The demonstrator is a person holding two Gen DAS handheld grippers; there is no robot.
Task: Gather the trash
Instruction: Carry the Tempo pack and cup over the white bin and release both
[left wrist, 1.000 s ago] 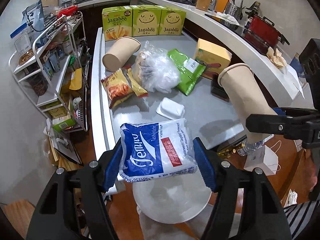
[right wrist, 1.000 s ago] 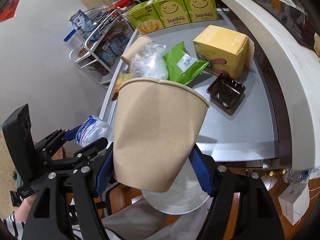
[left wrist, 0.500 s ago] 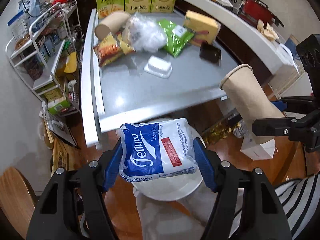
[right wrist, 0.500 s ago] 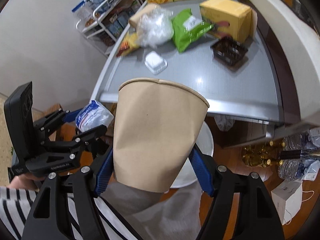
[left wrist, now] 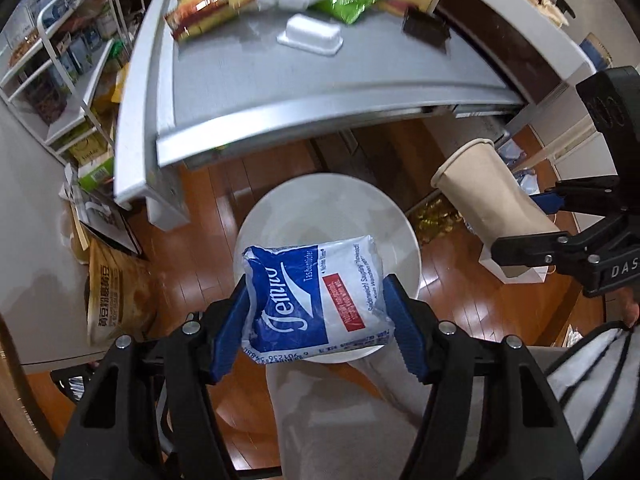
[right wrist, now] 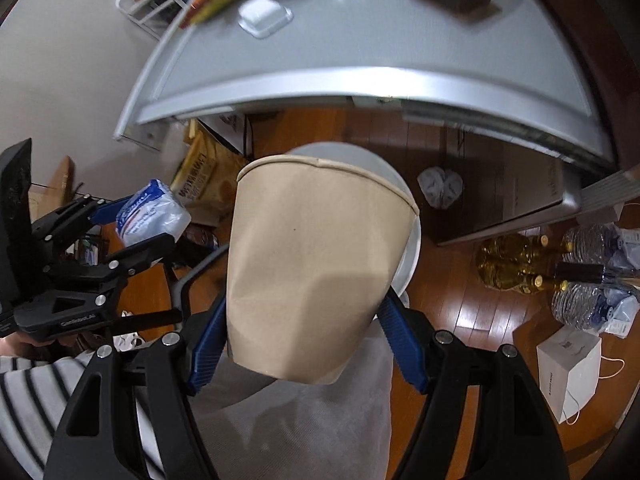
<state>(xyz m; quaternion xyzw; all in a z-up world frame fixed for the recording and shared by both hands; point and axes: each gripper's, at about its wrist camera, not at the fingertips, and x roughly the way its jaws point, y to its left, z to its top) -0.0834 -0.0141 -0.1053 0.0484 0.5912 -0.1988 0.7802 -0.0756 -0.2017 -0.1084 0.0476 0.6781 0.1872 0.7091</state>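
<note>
My left gripper [left wrist: 316, 316] is shut on a blue and white Tempo tissue pack [left wrist: 316, 296] and holds it above a round white bin [left wrist: 320, 208] on the wooden floor. My right gripper [right wrist: 304, 320] is shut on a tan paper cup [right wrist: 316, 272], also above the bin [right wrist: 410, 240]. The cup [left wrist: 488, 196] shows at the right of the left wrist view. The tissue pack [right wrist: 152, 212] and the left gripper [right wrist: 132, 236] show at the left of the right wrist view.
A grey table [left wrist: 320, 80] stands behind the bin with a white foam tray [left wrist: 312, 34], a black tray [left wrist: 426, 30], a green bag [left wrist: 352, 0] and snack packets. A wire shelf [left wrist: 60, 60] is at the left. Bottles [right wrist: 516, 264] and a white box [right wrist: 568, 372] are on the floor at the right.
Both grippers have pulled back from the table and tilted down, carrying the tissue pack and the cup over the white bin. The table has slid to the top of both views.
</note>
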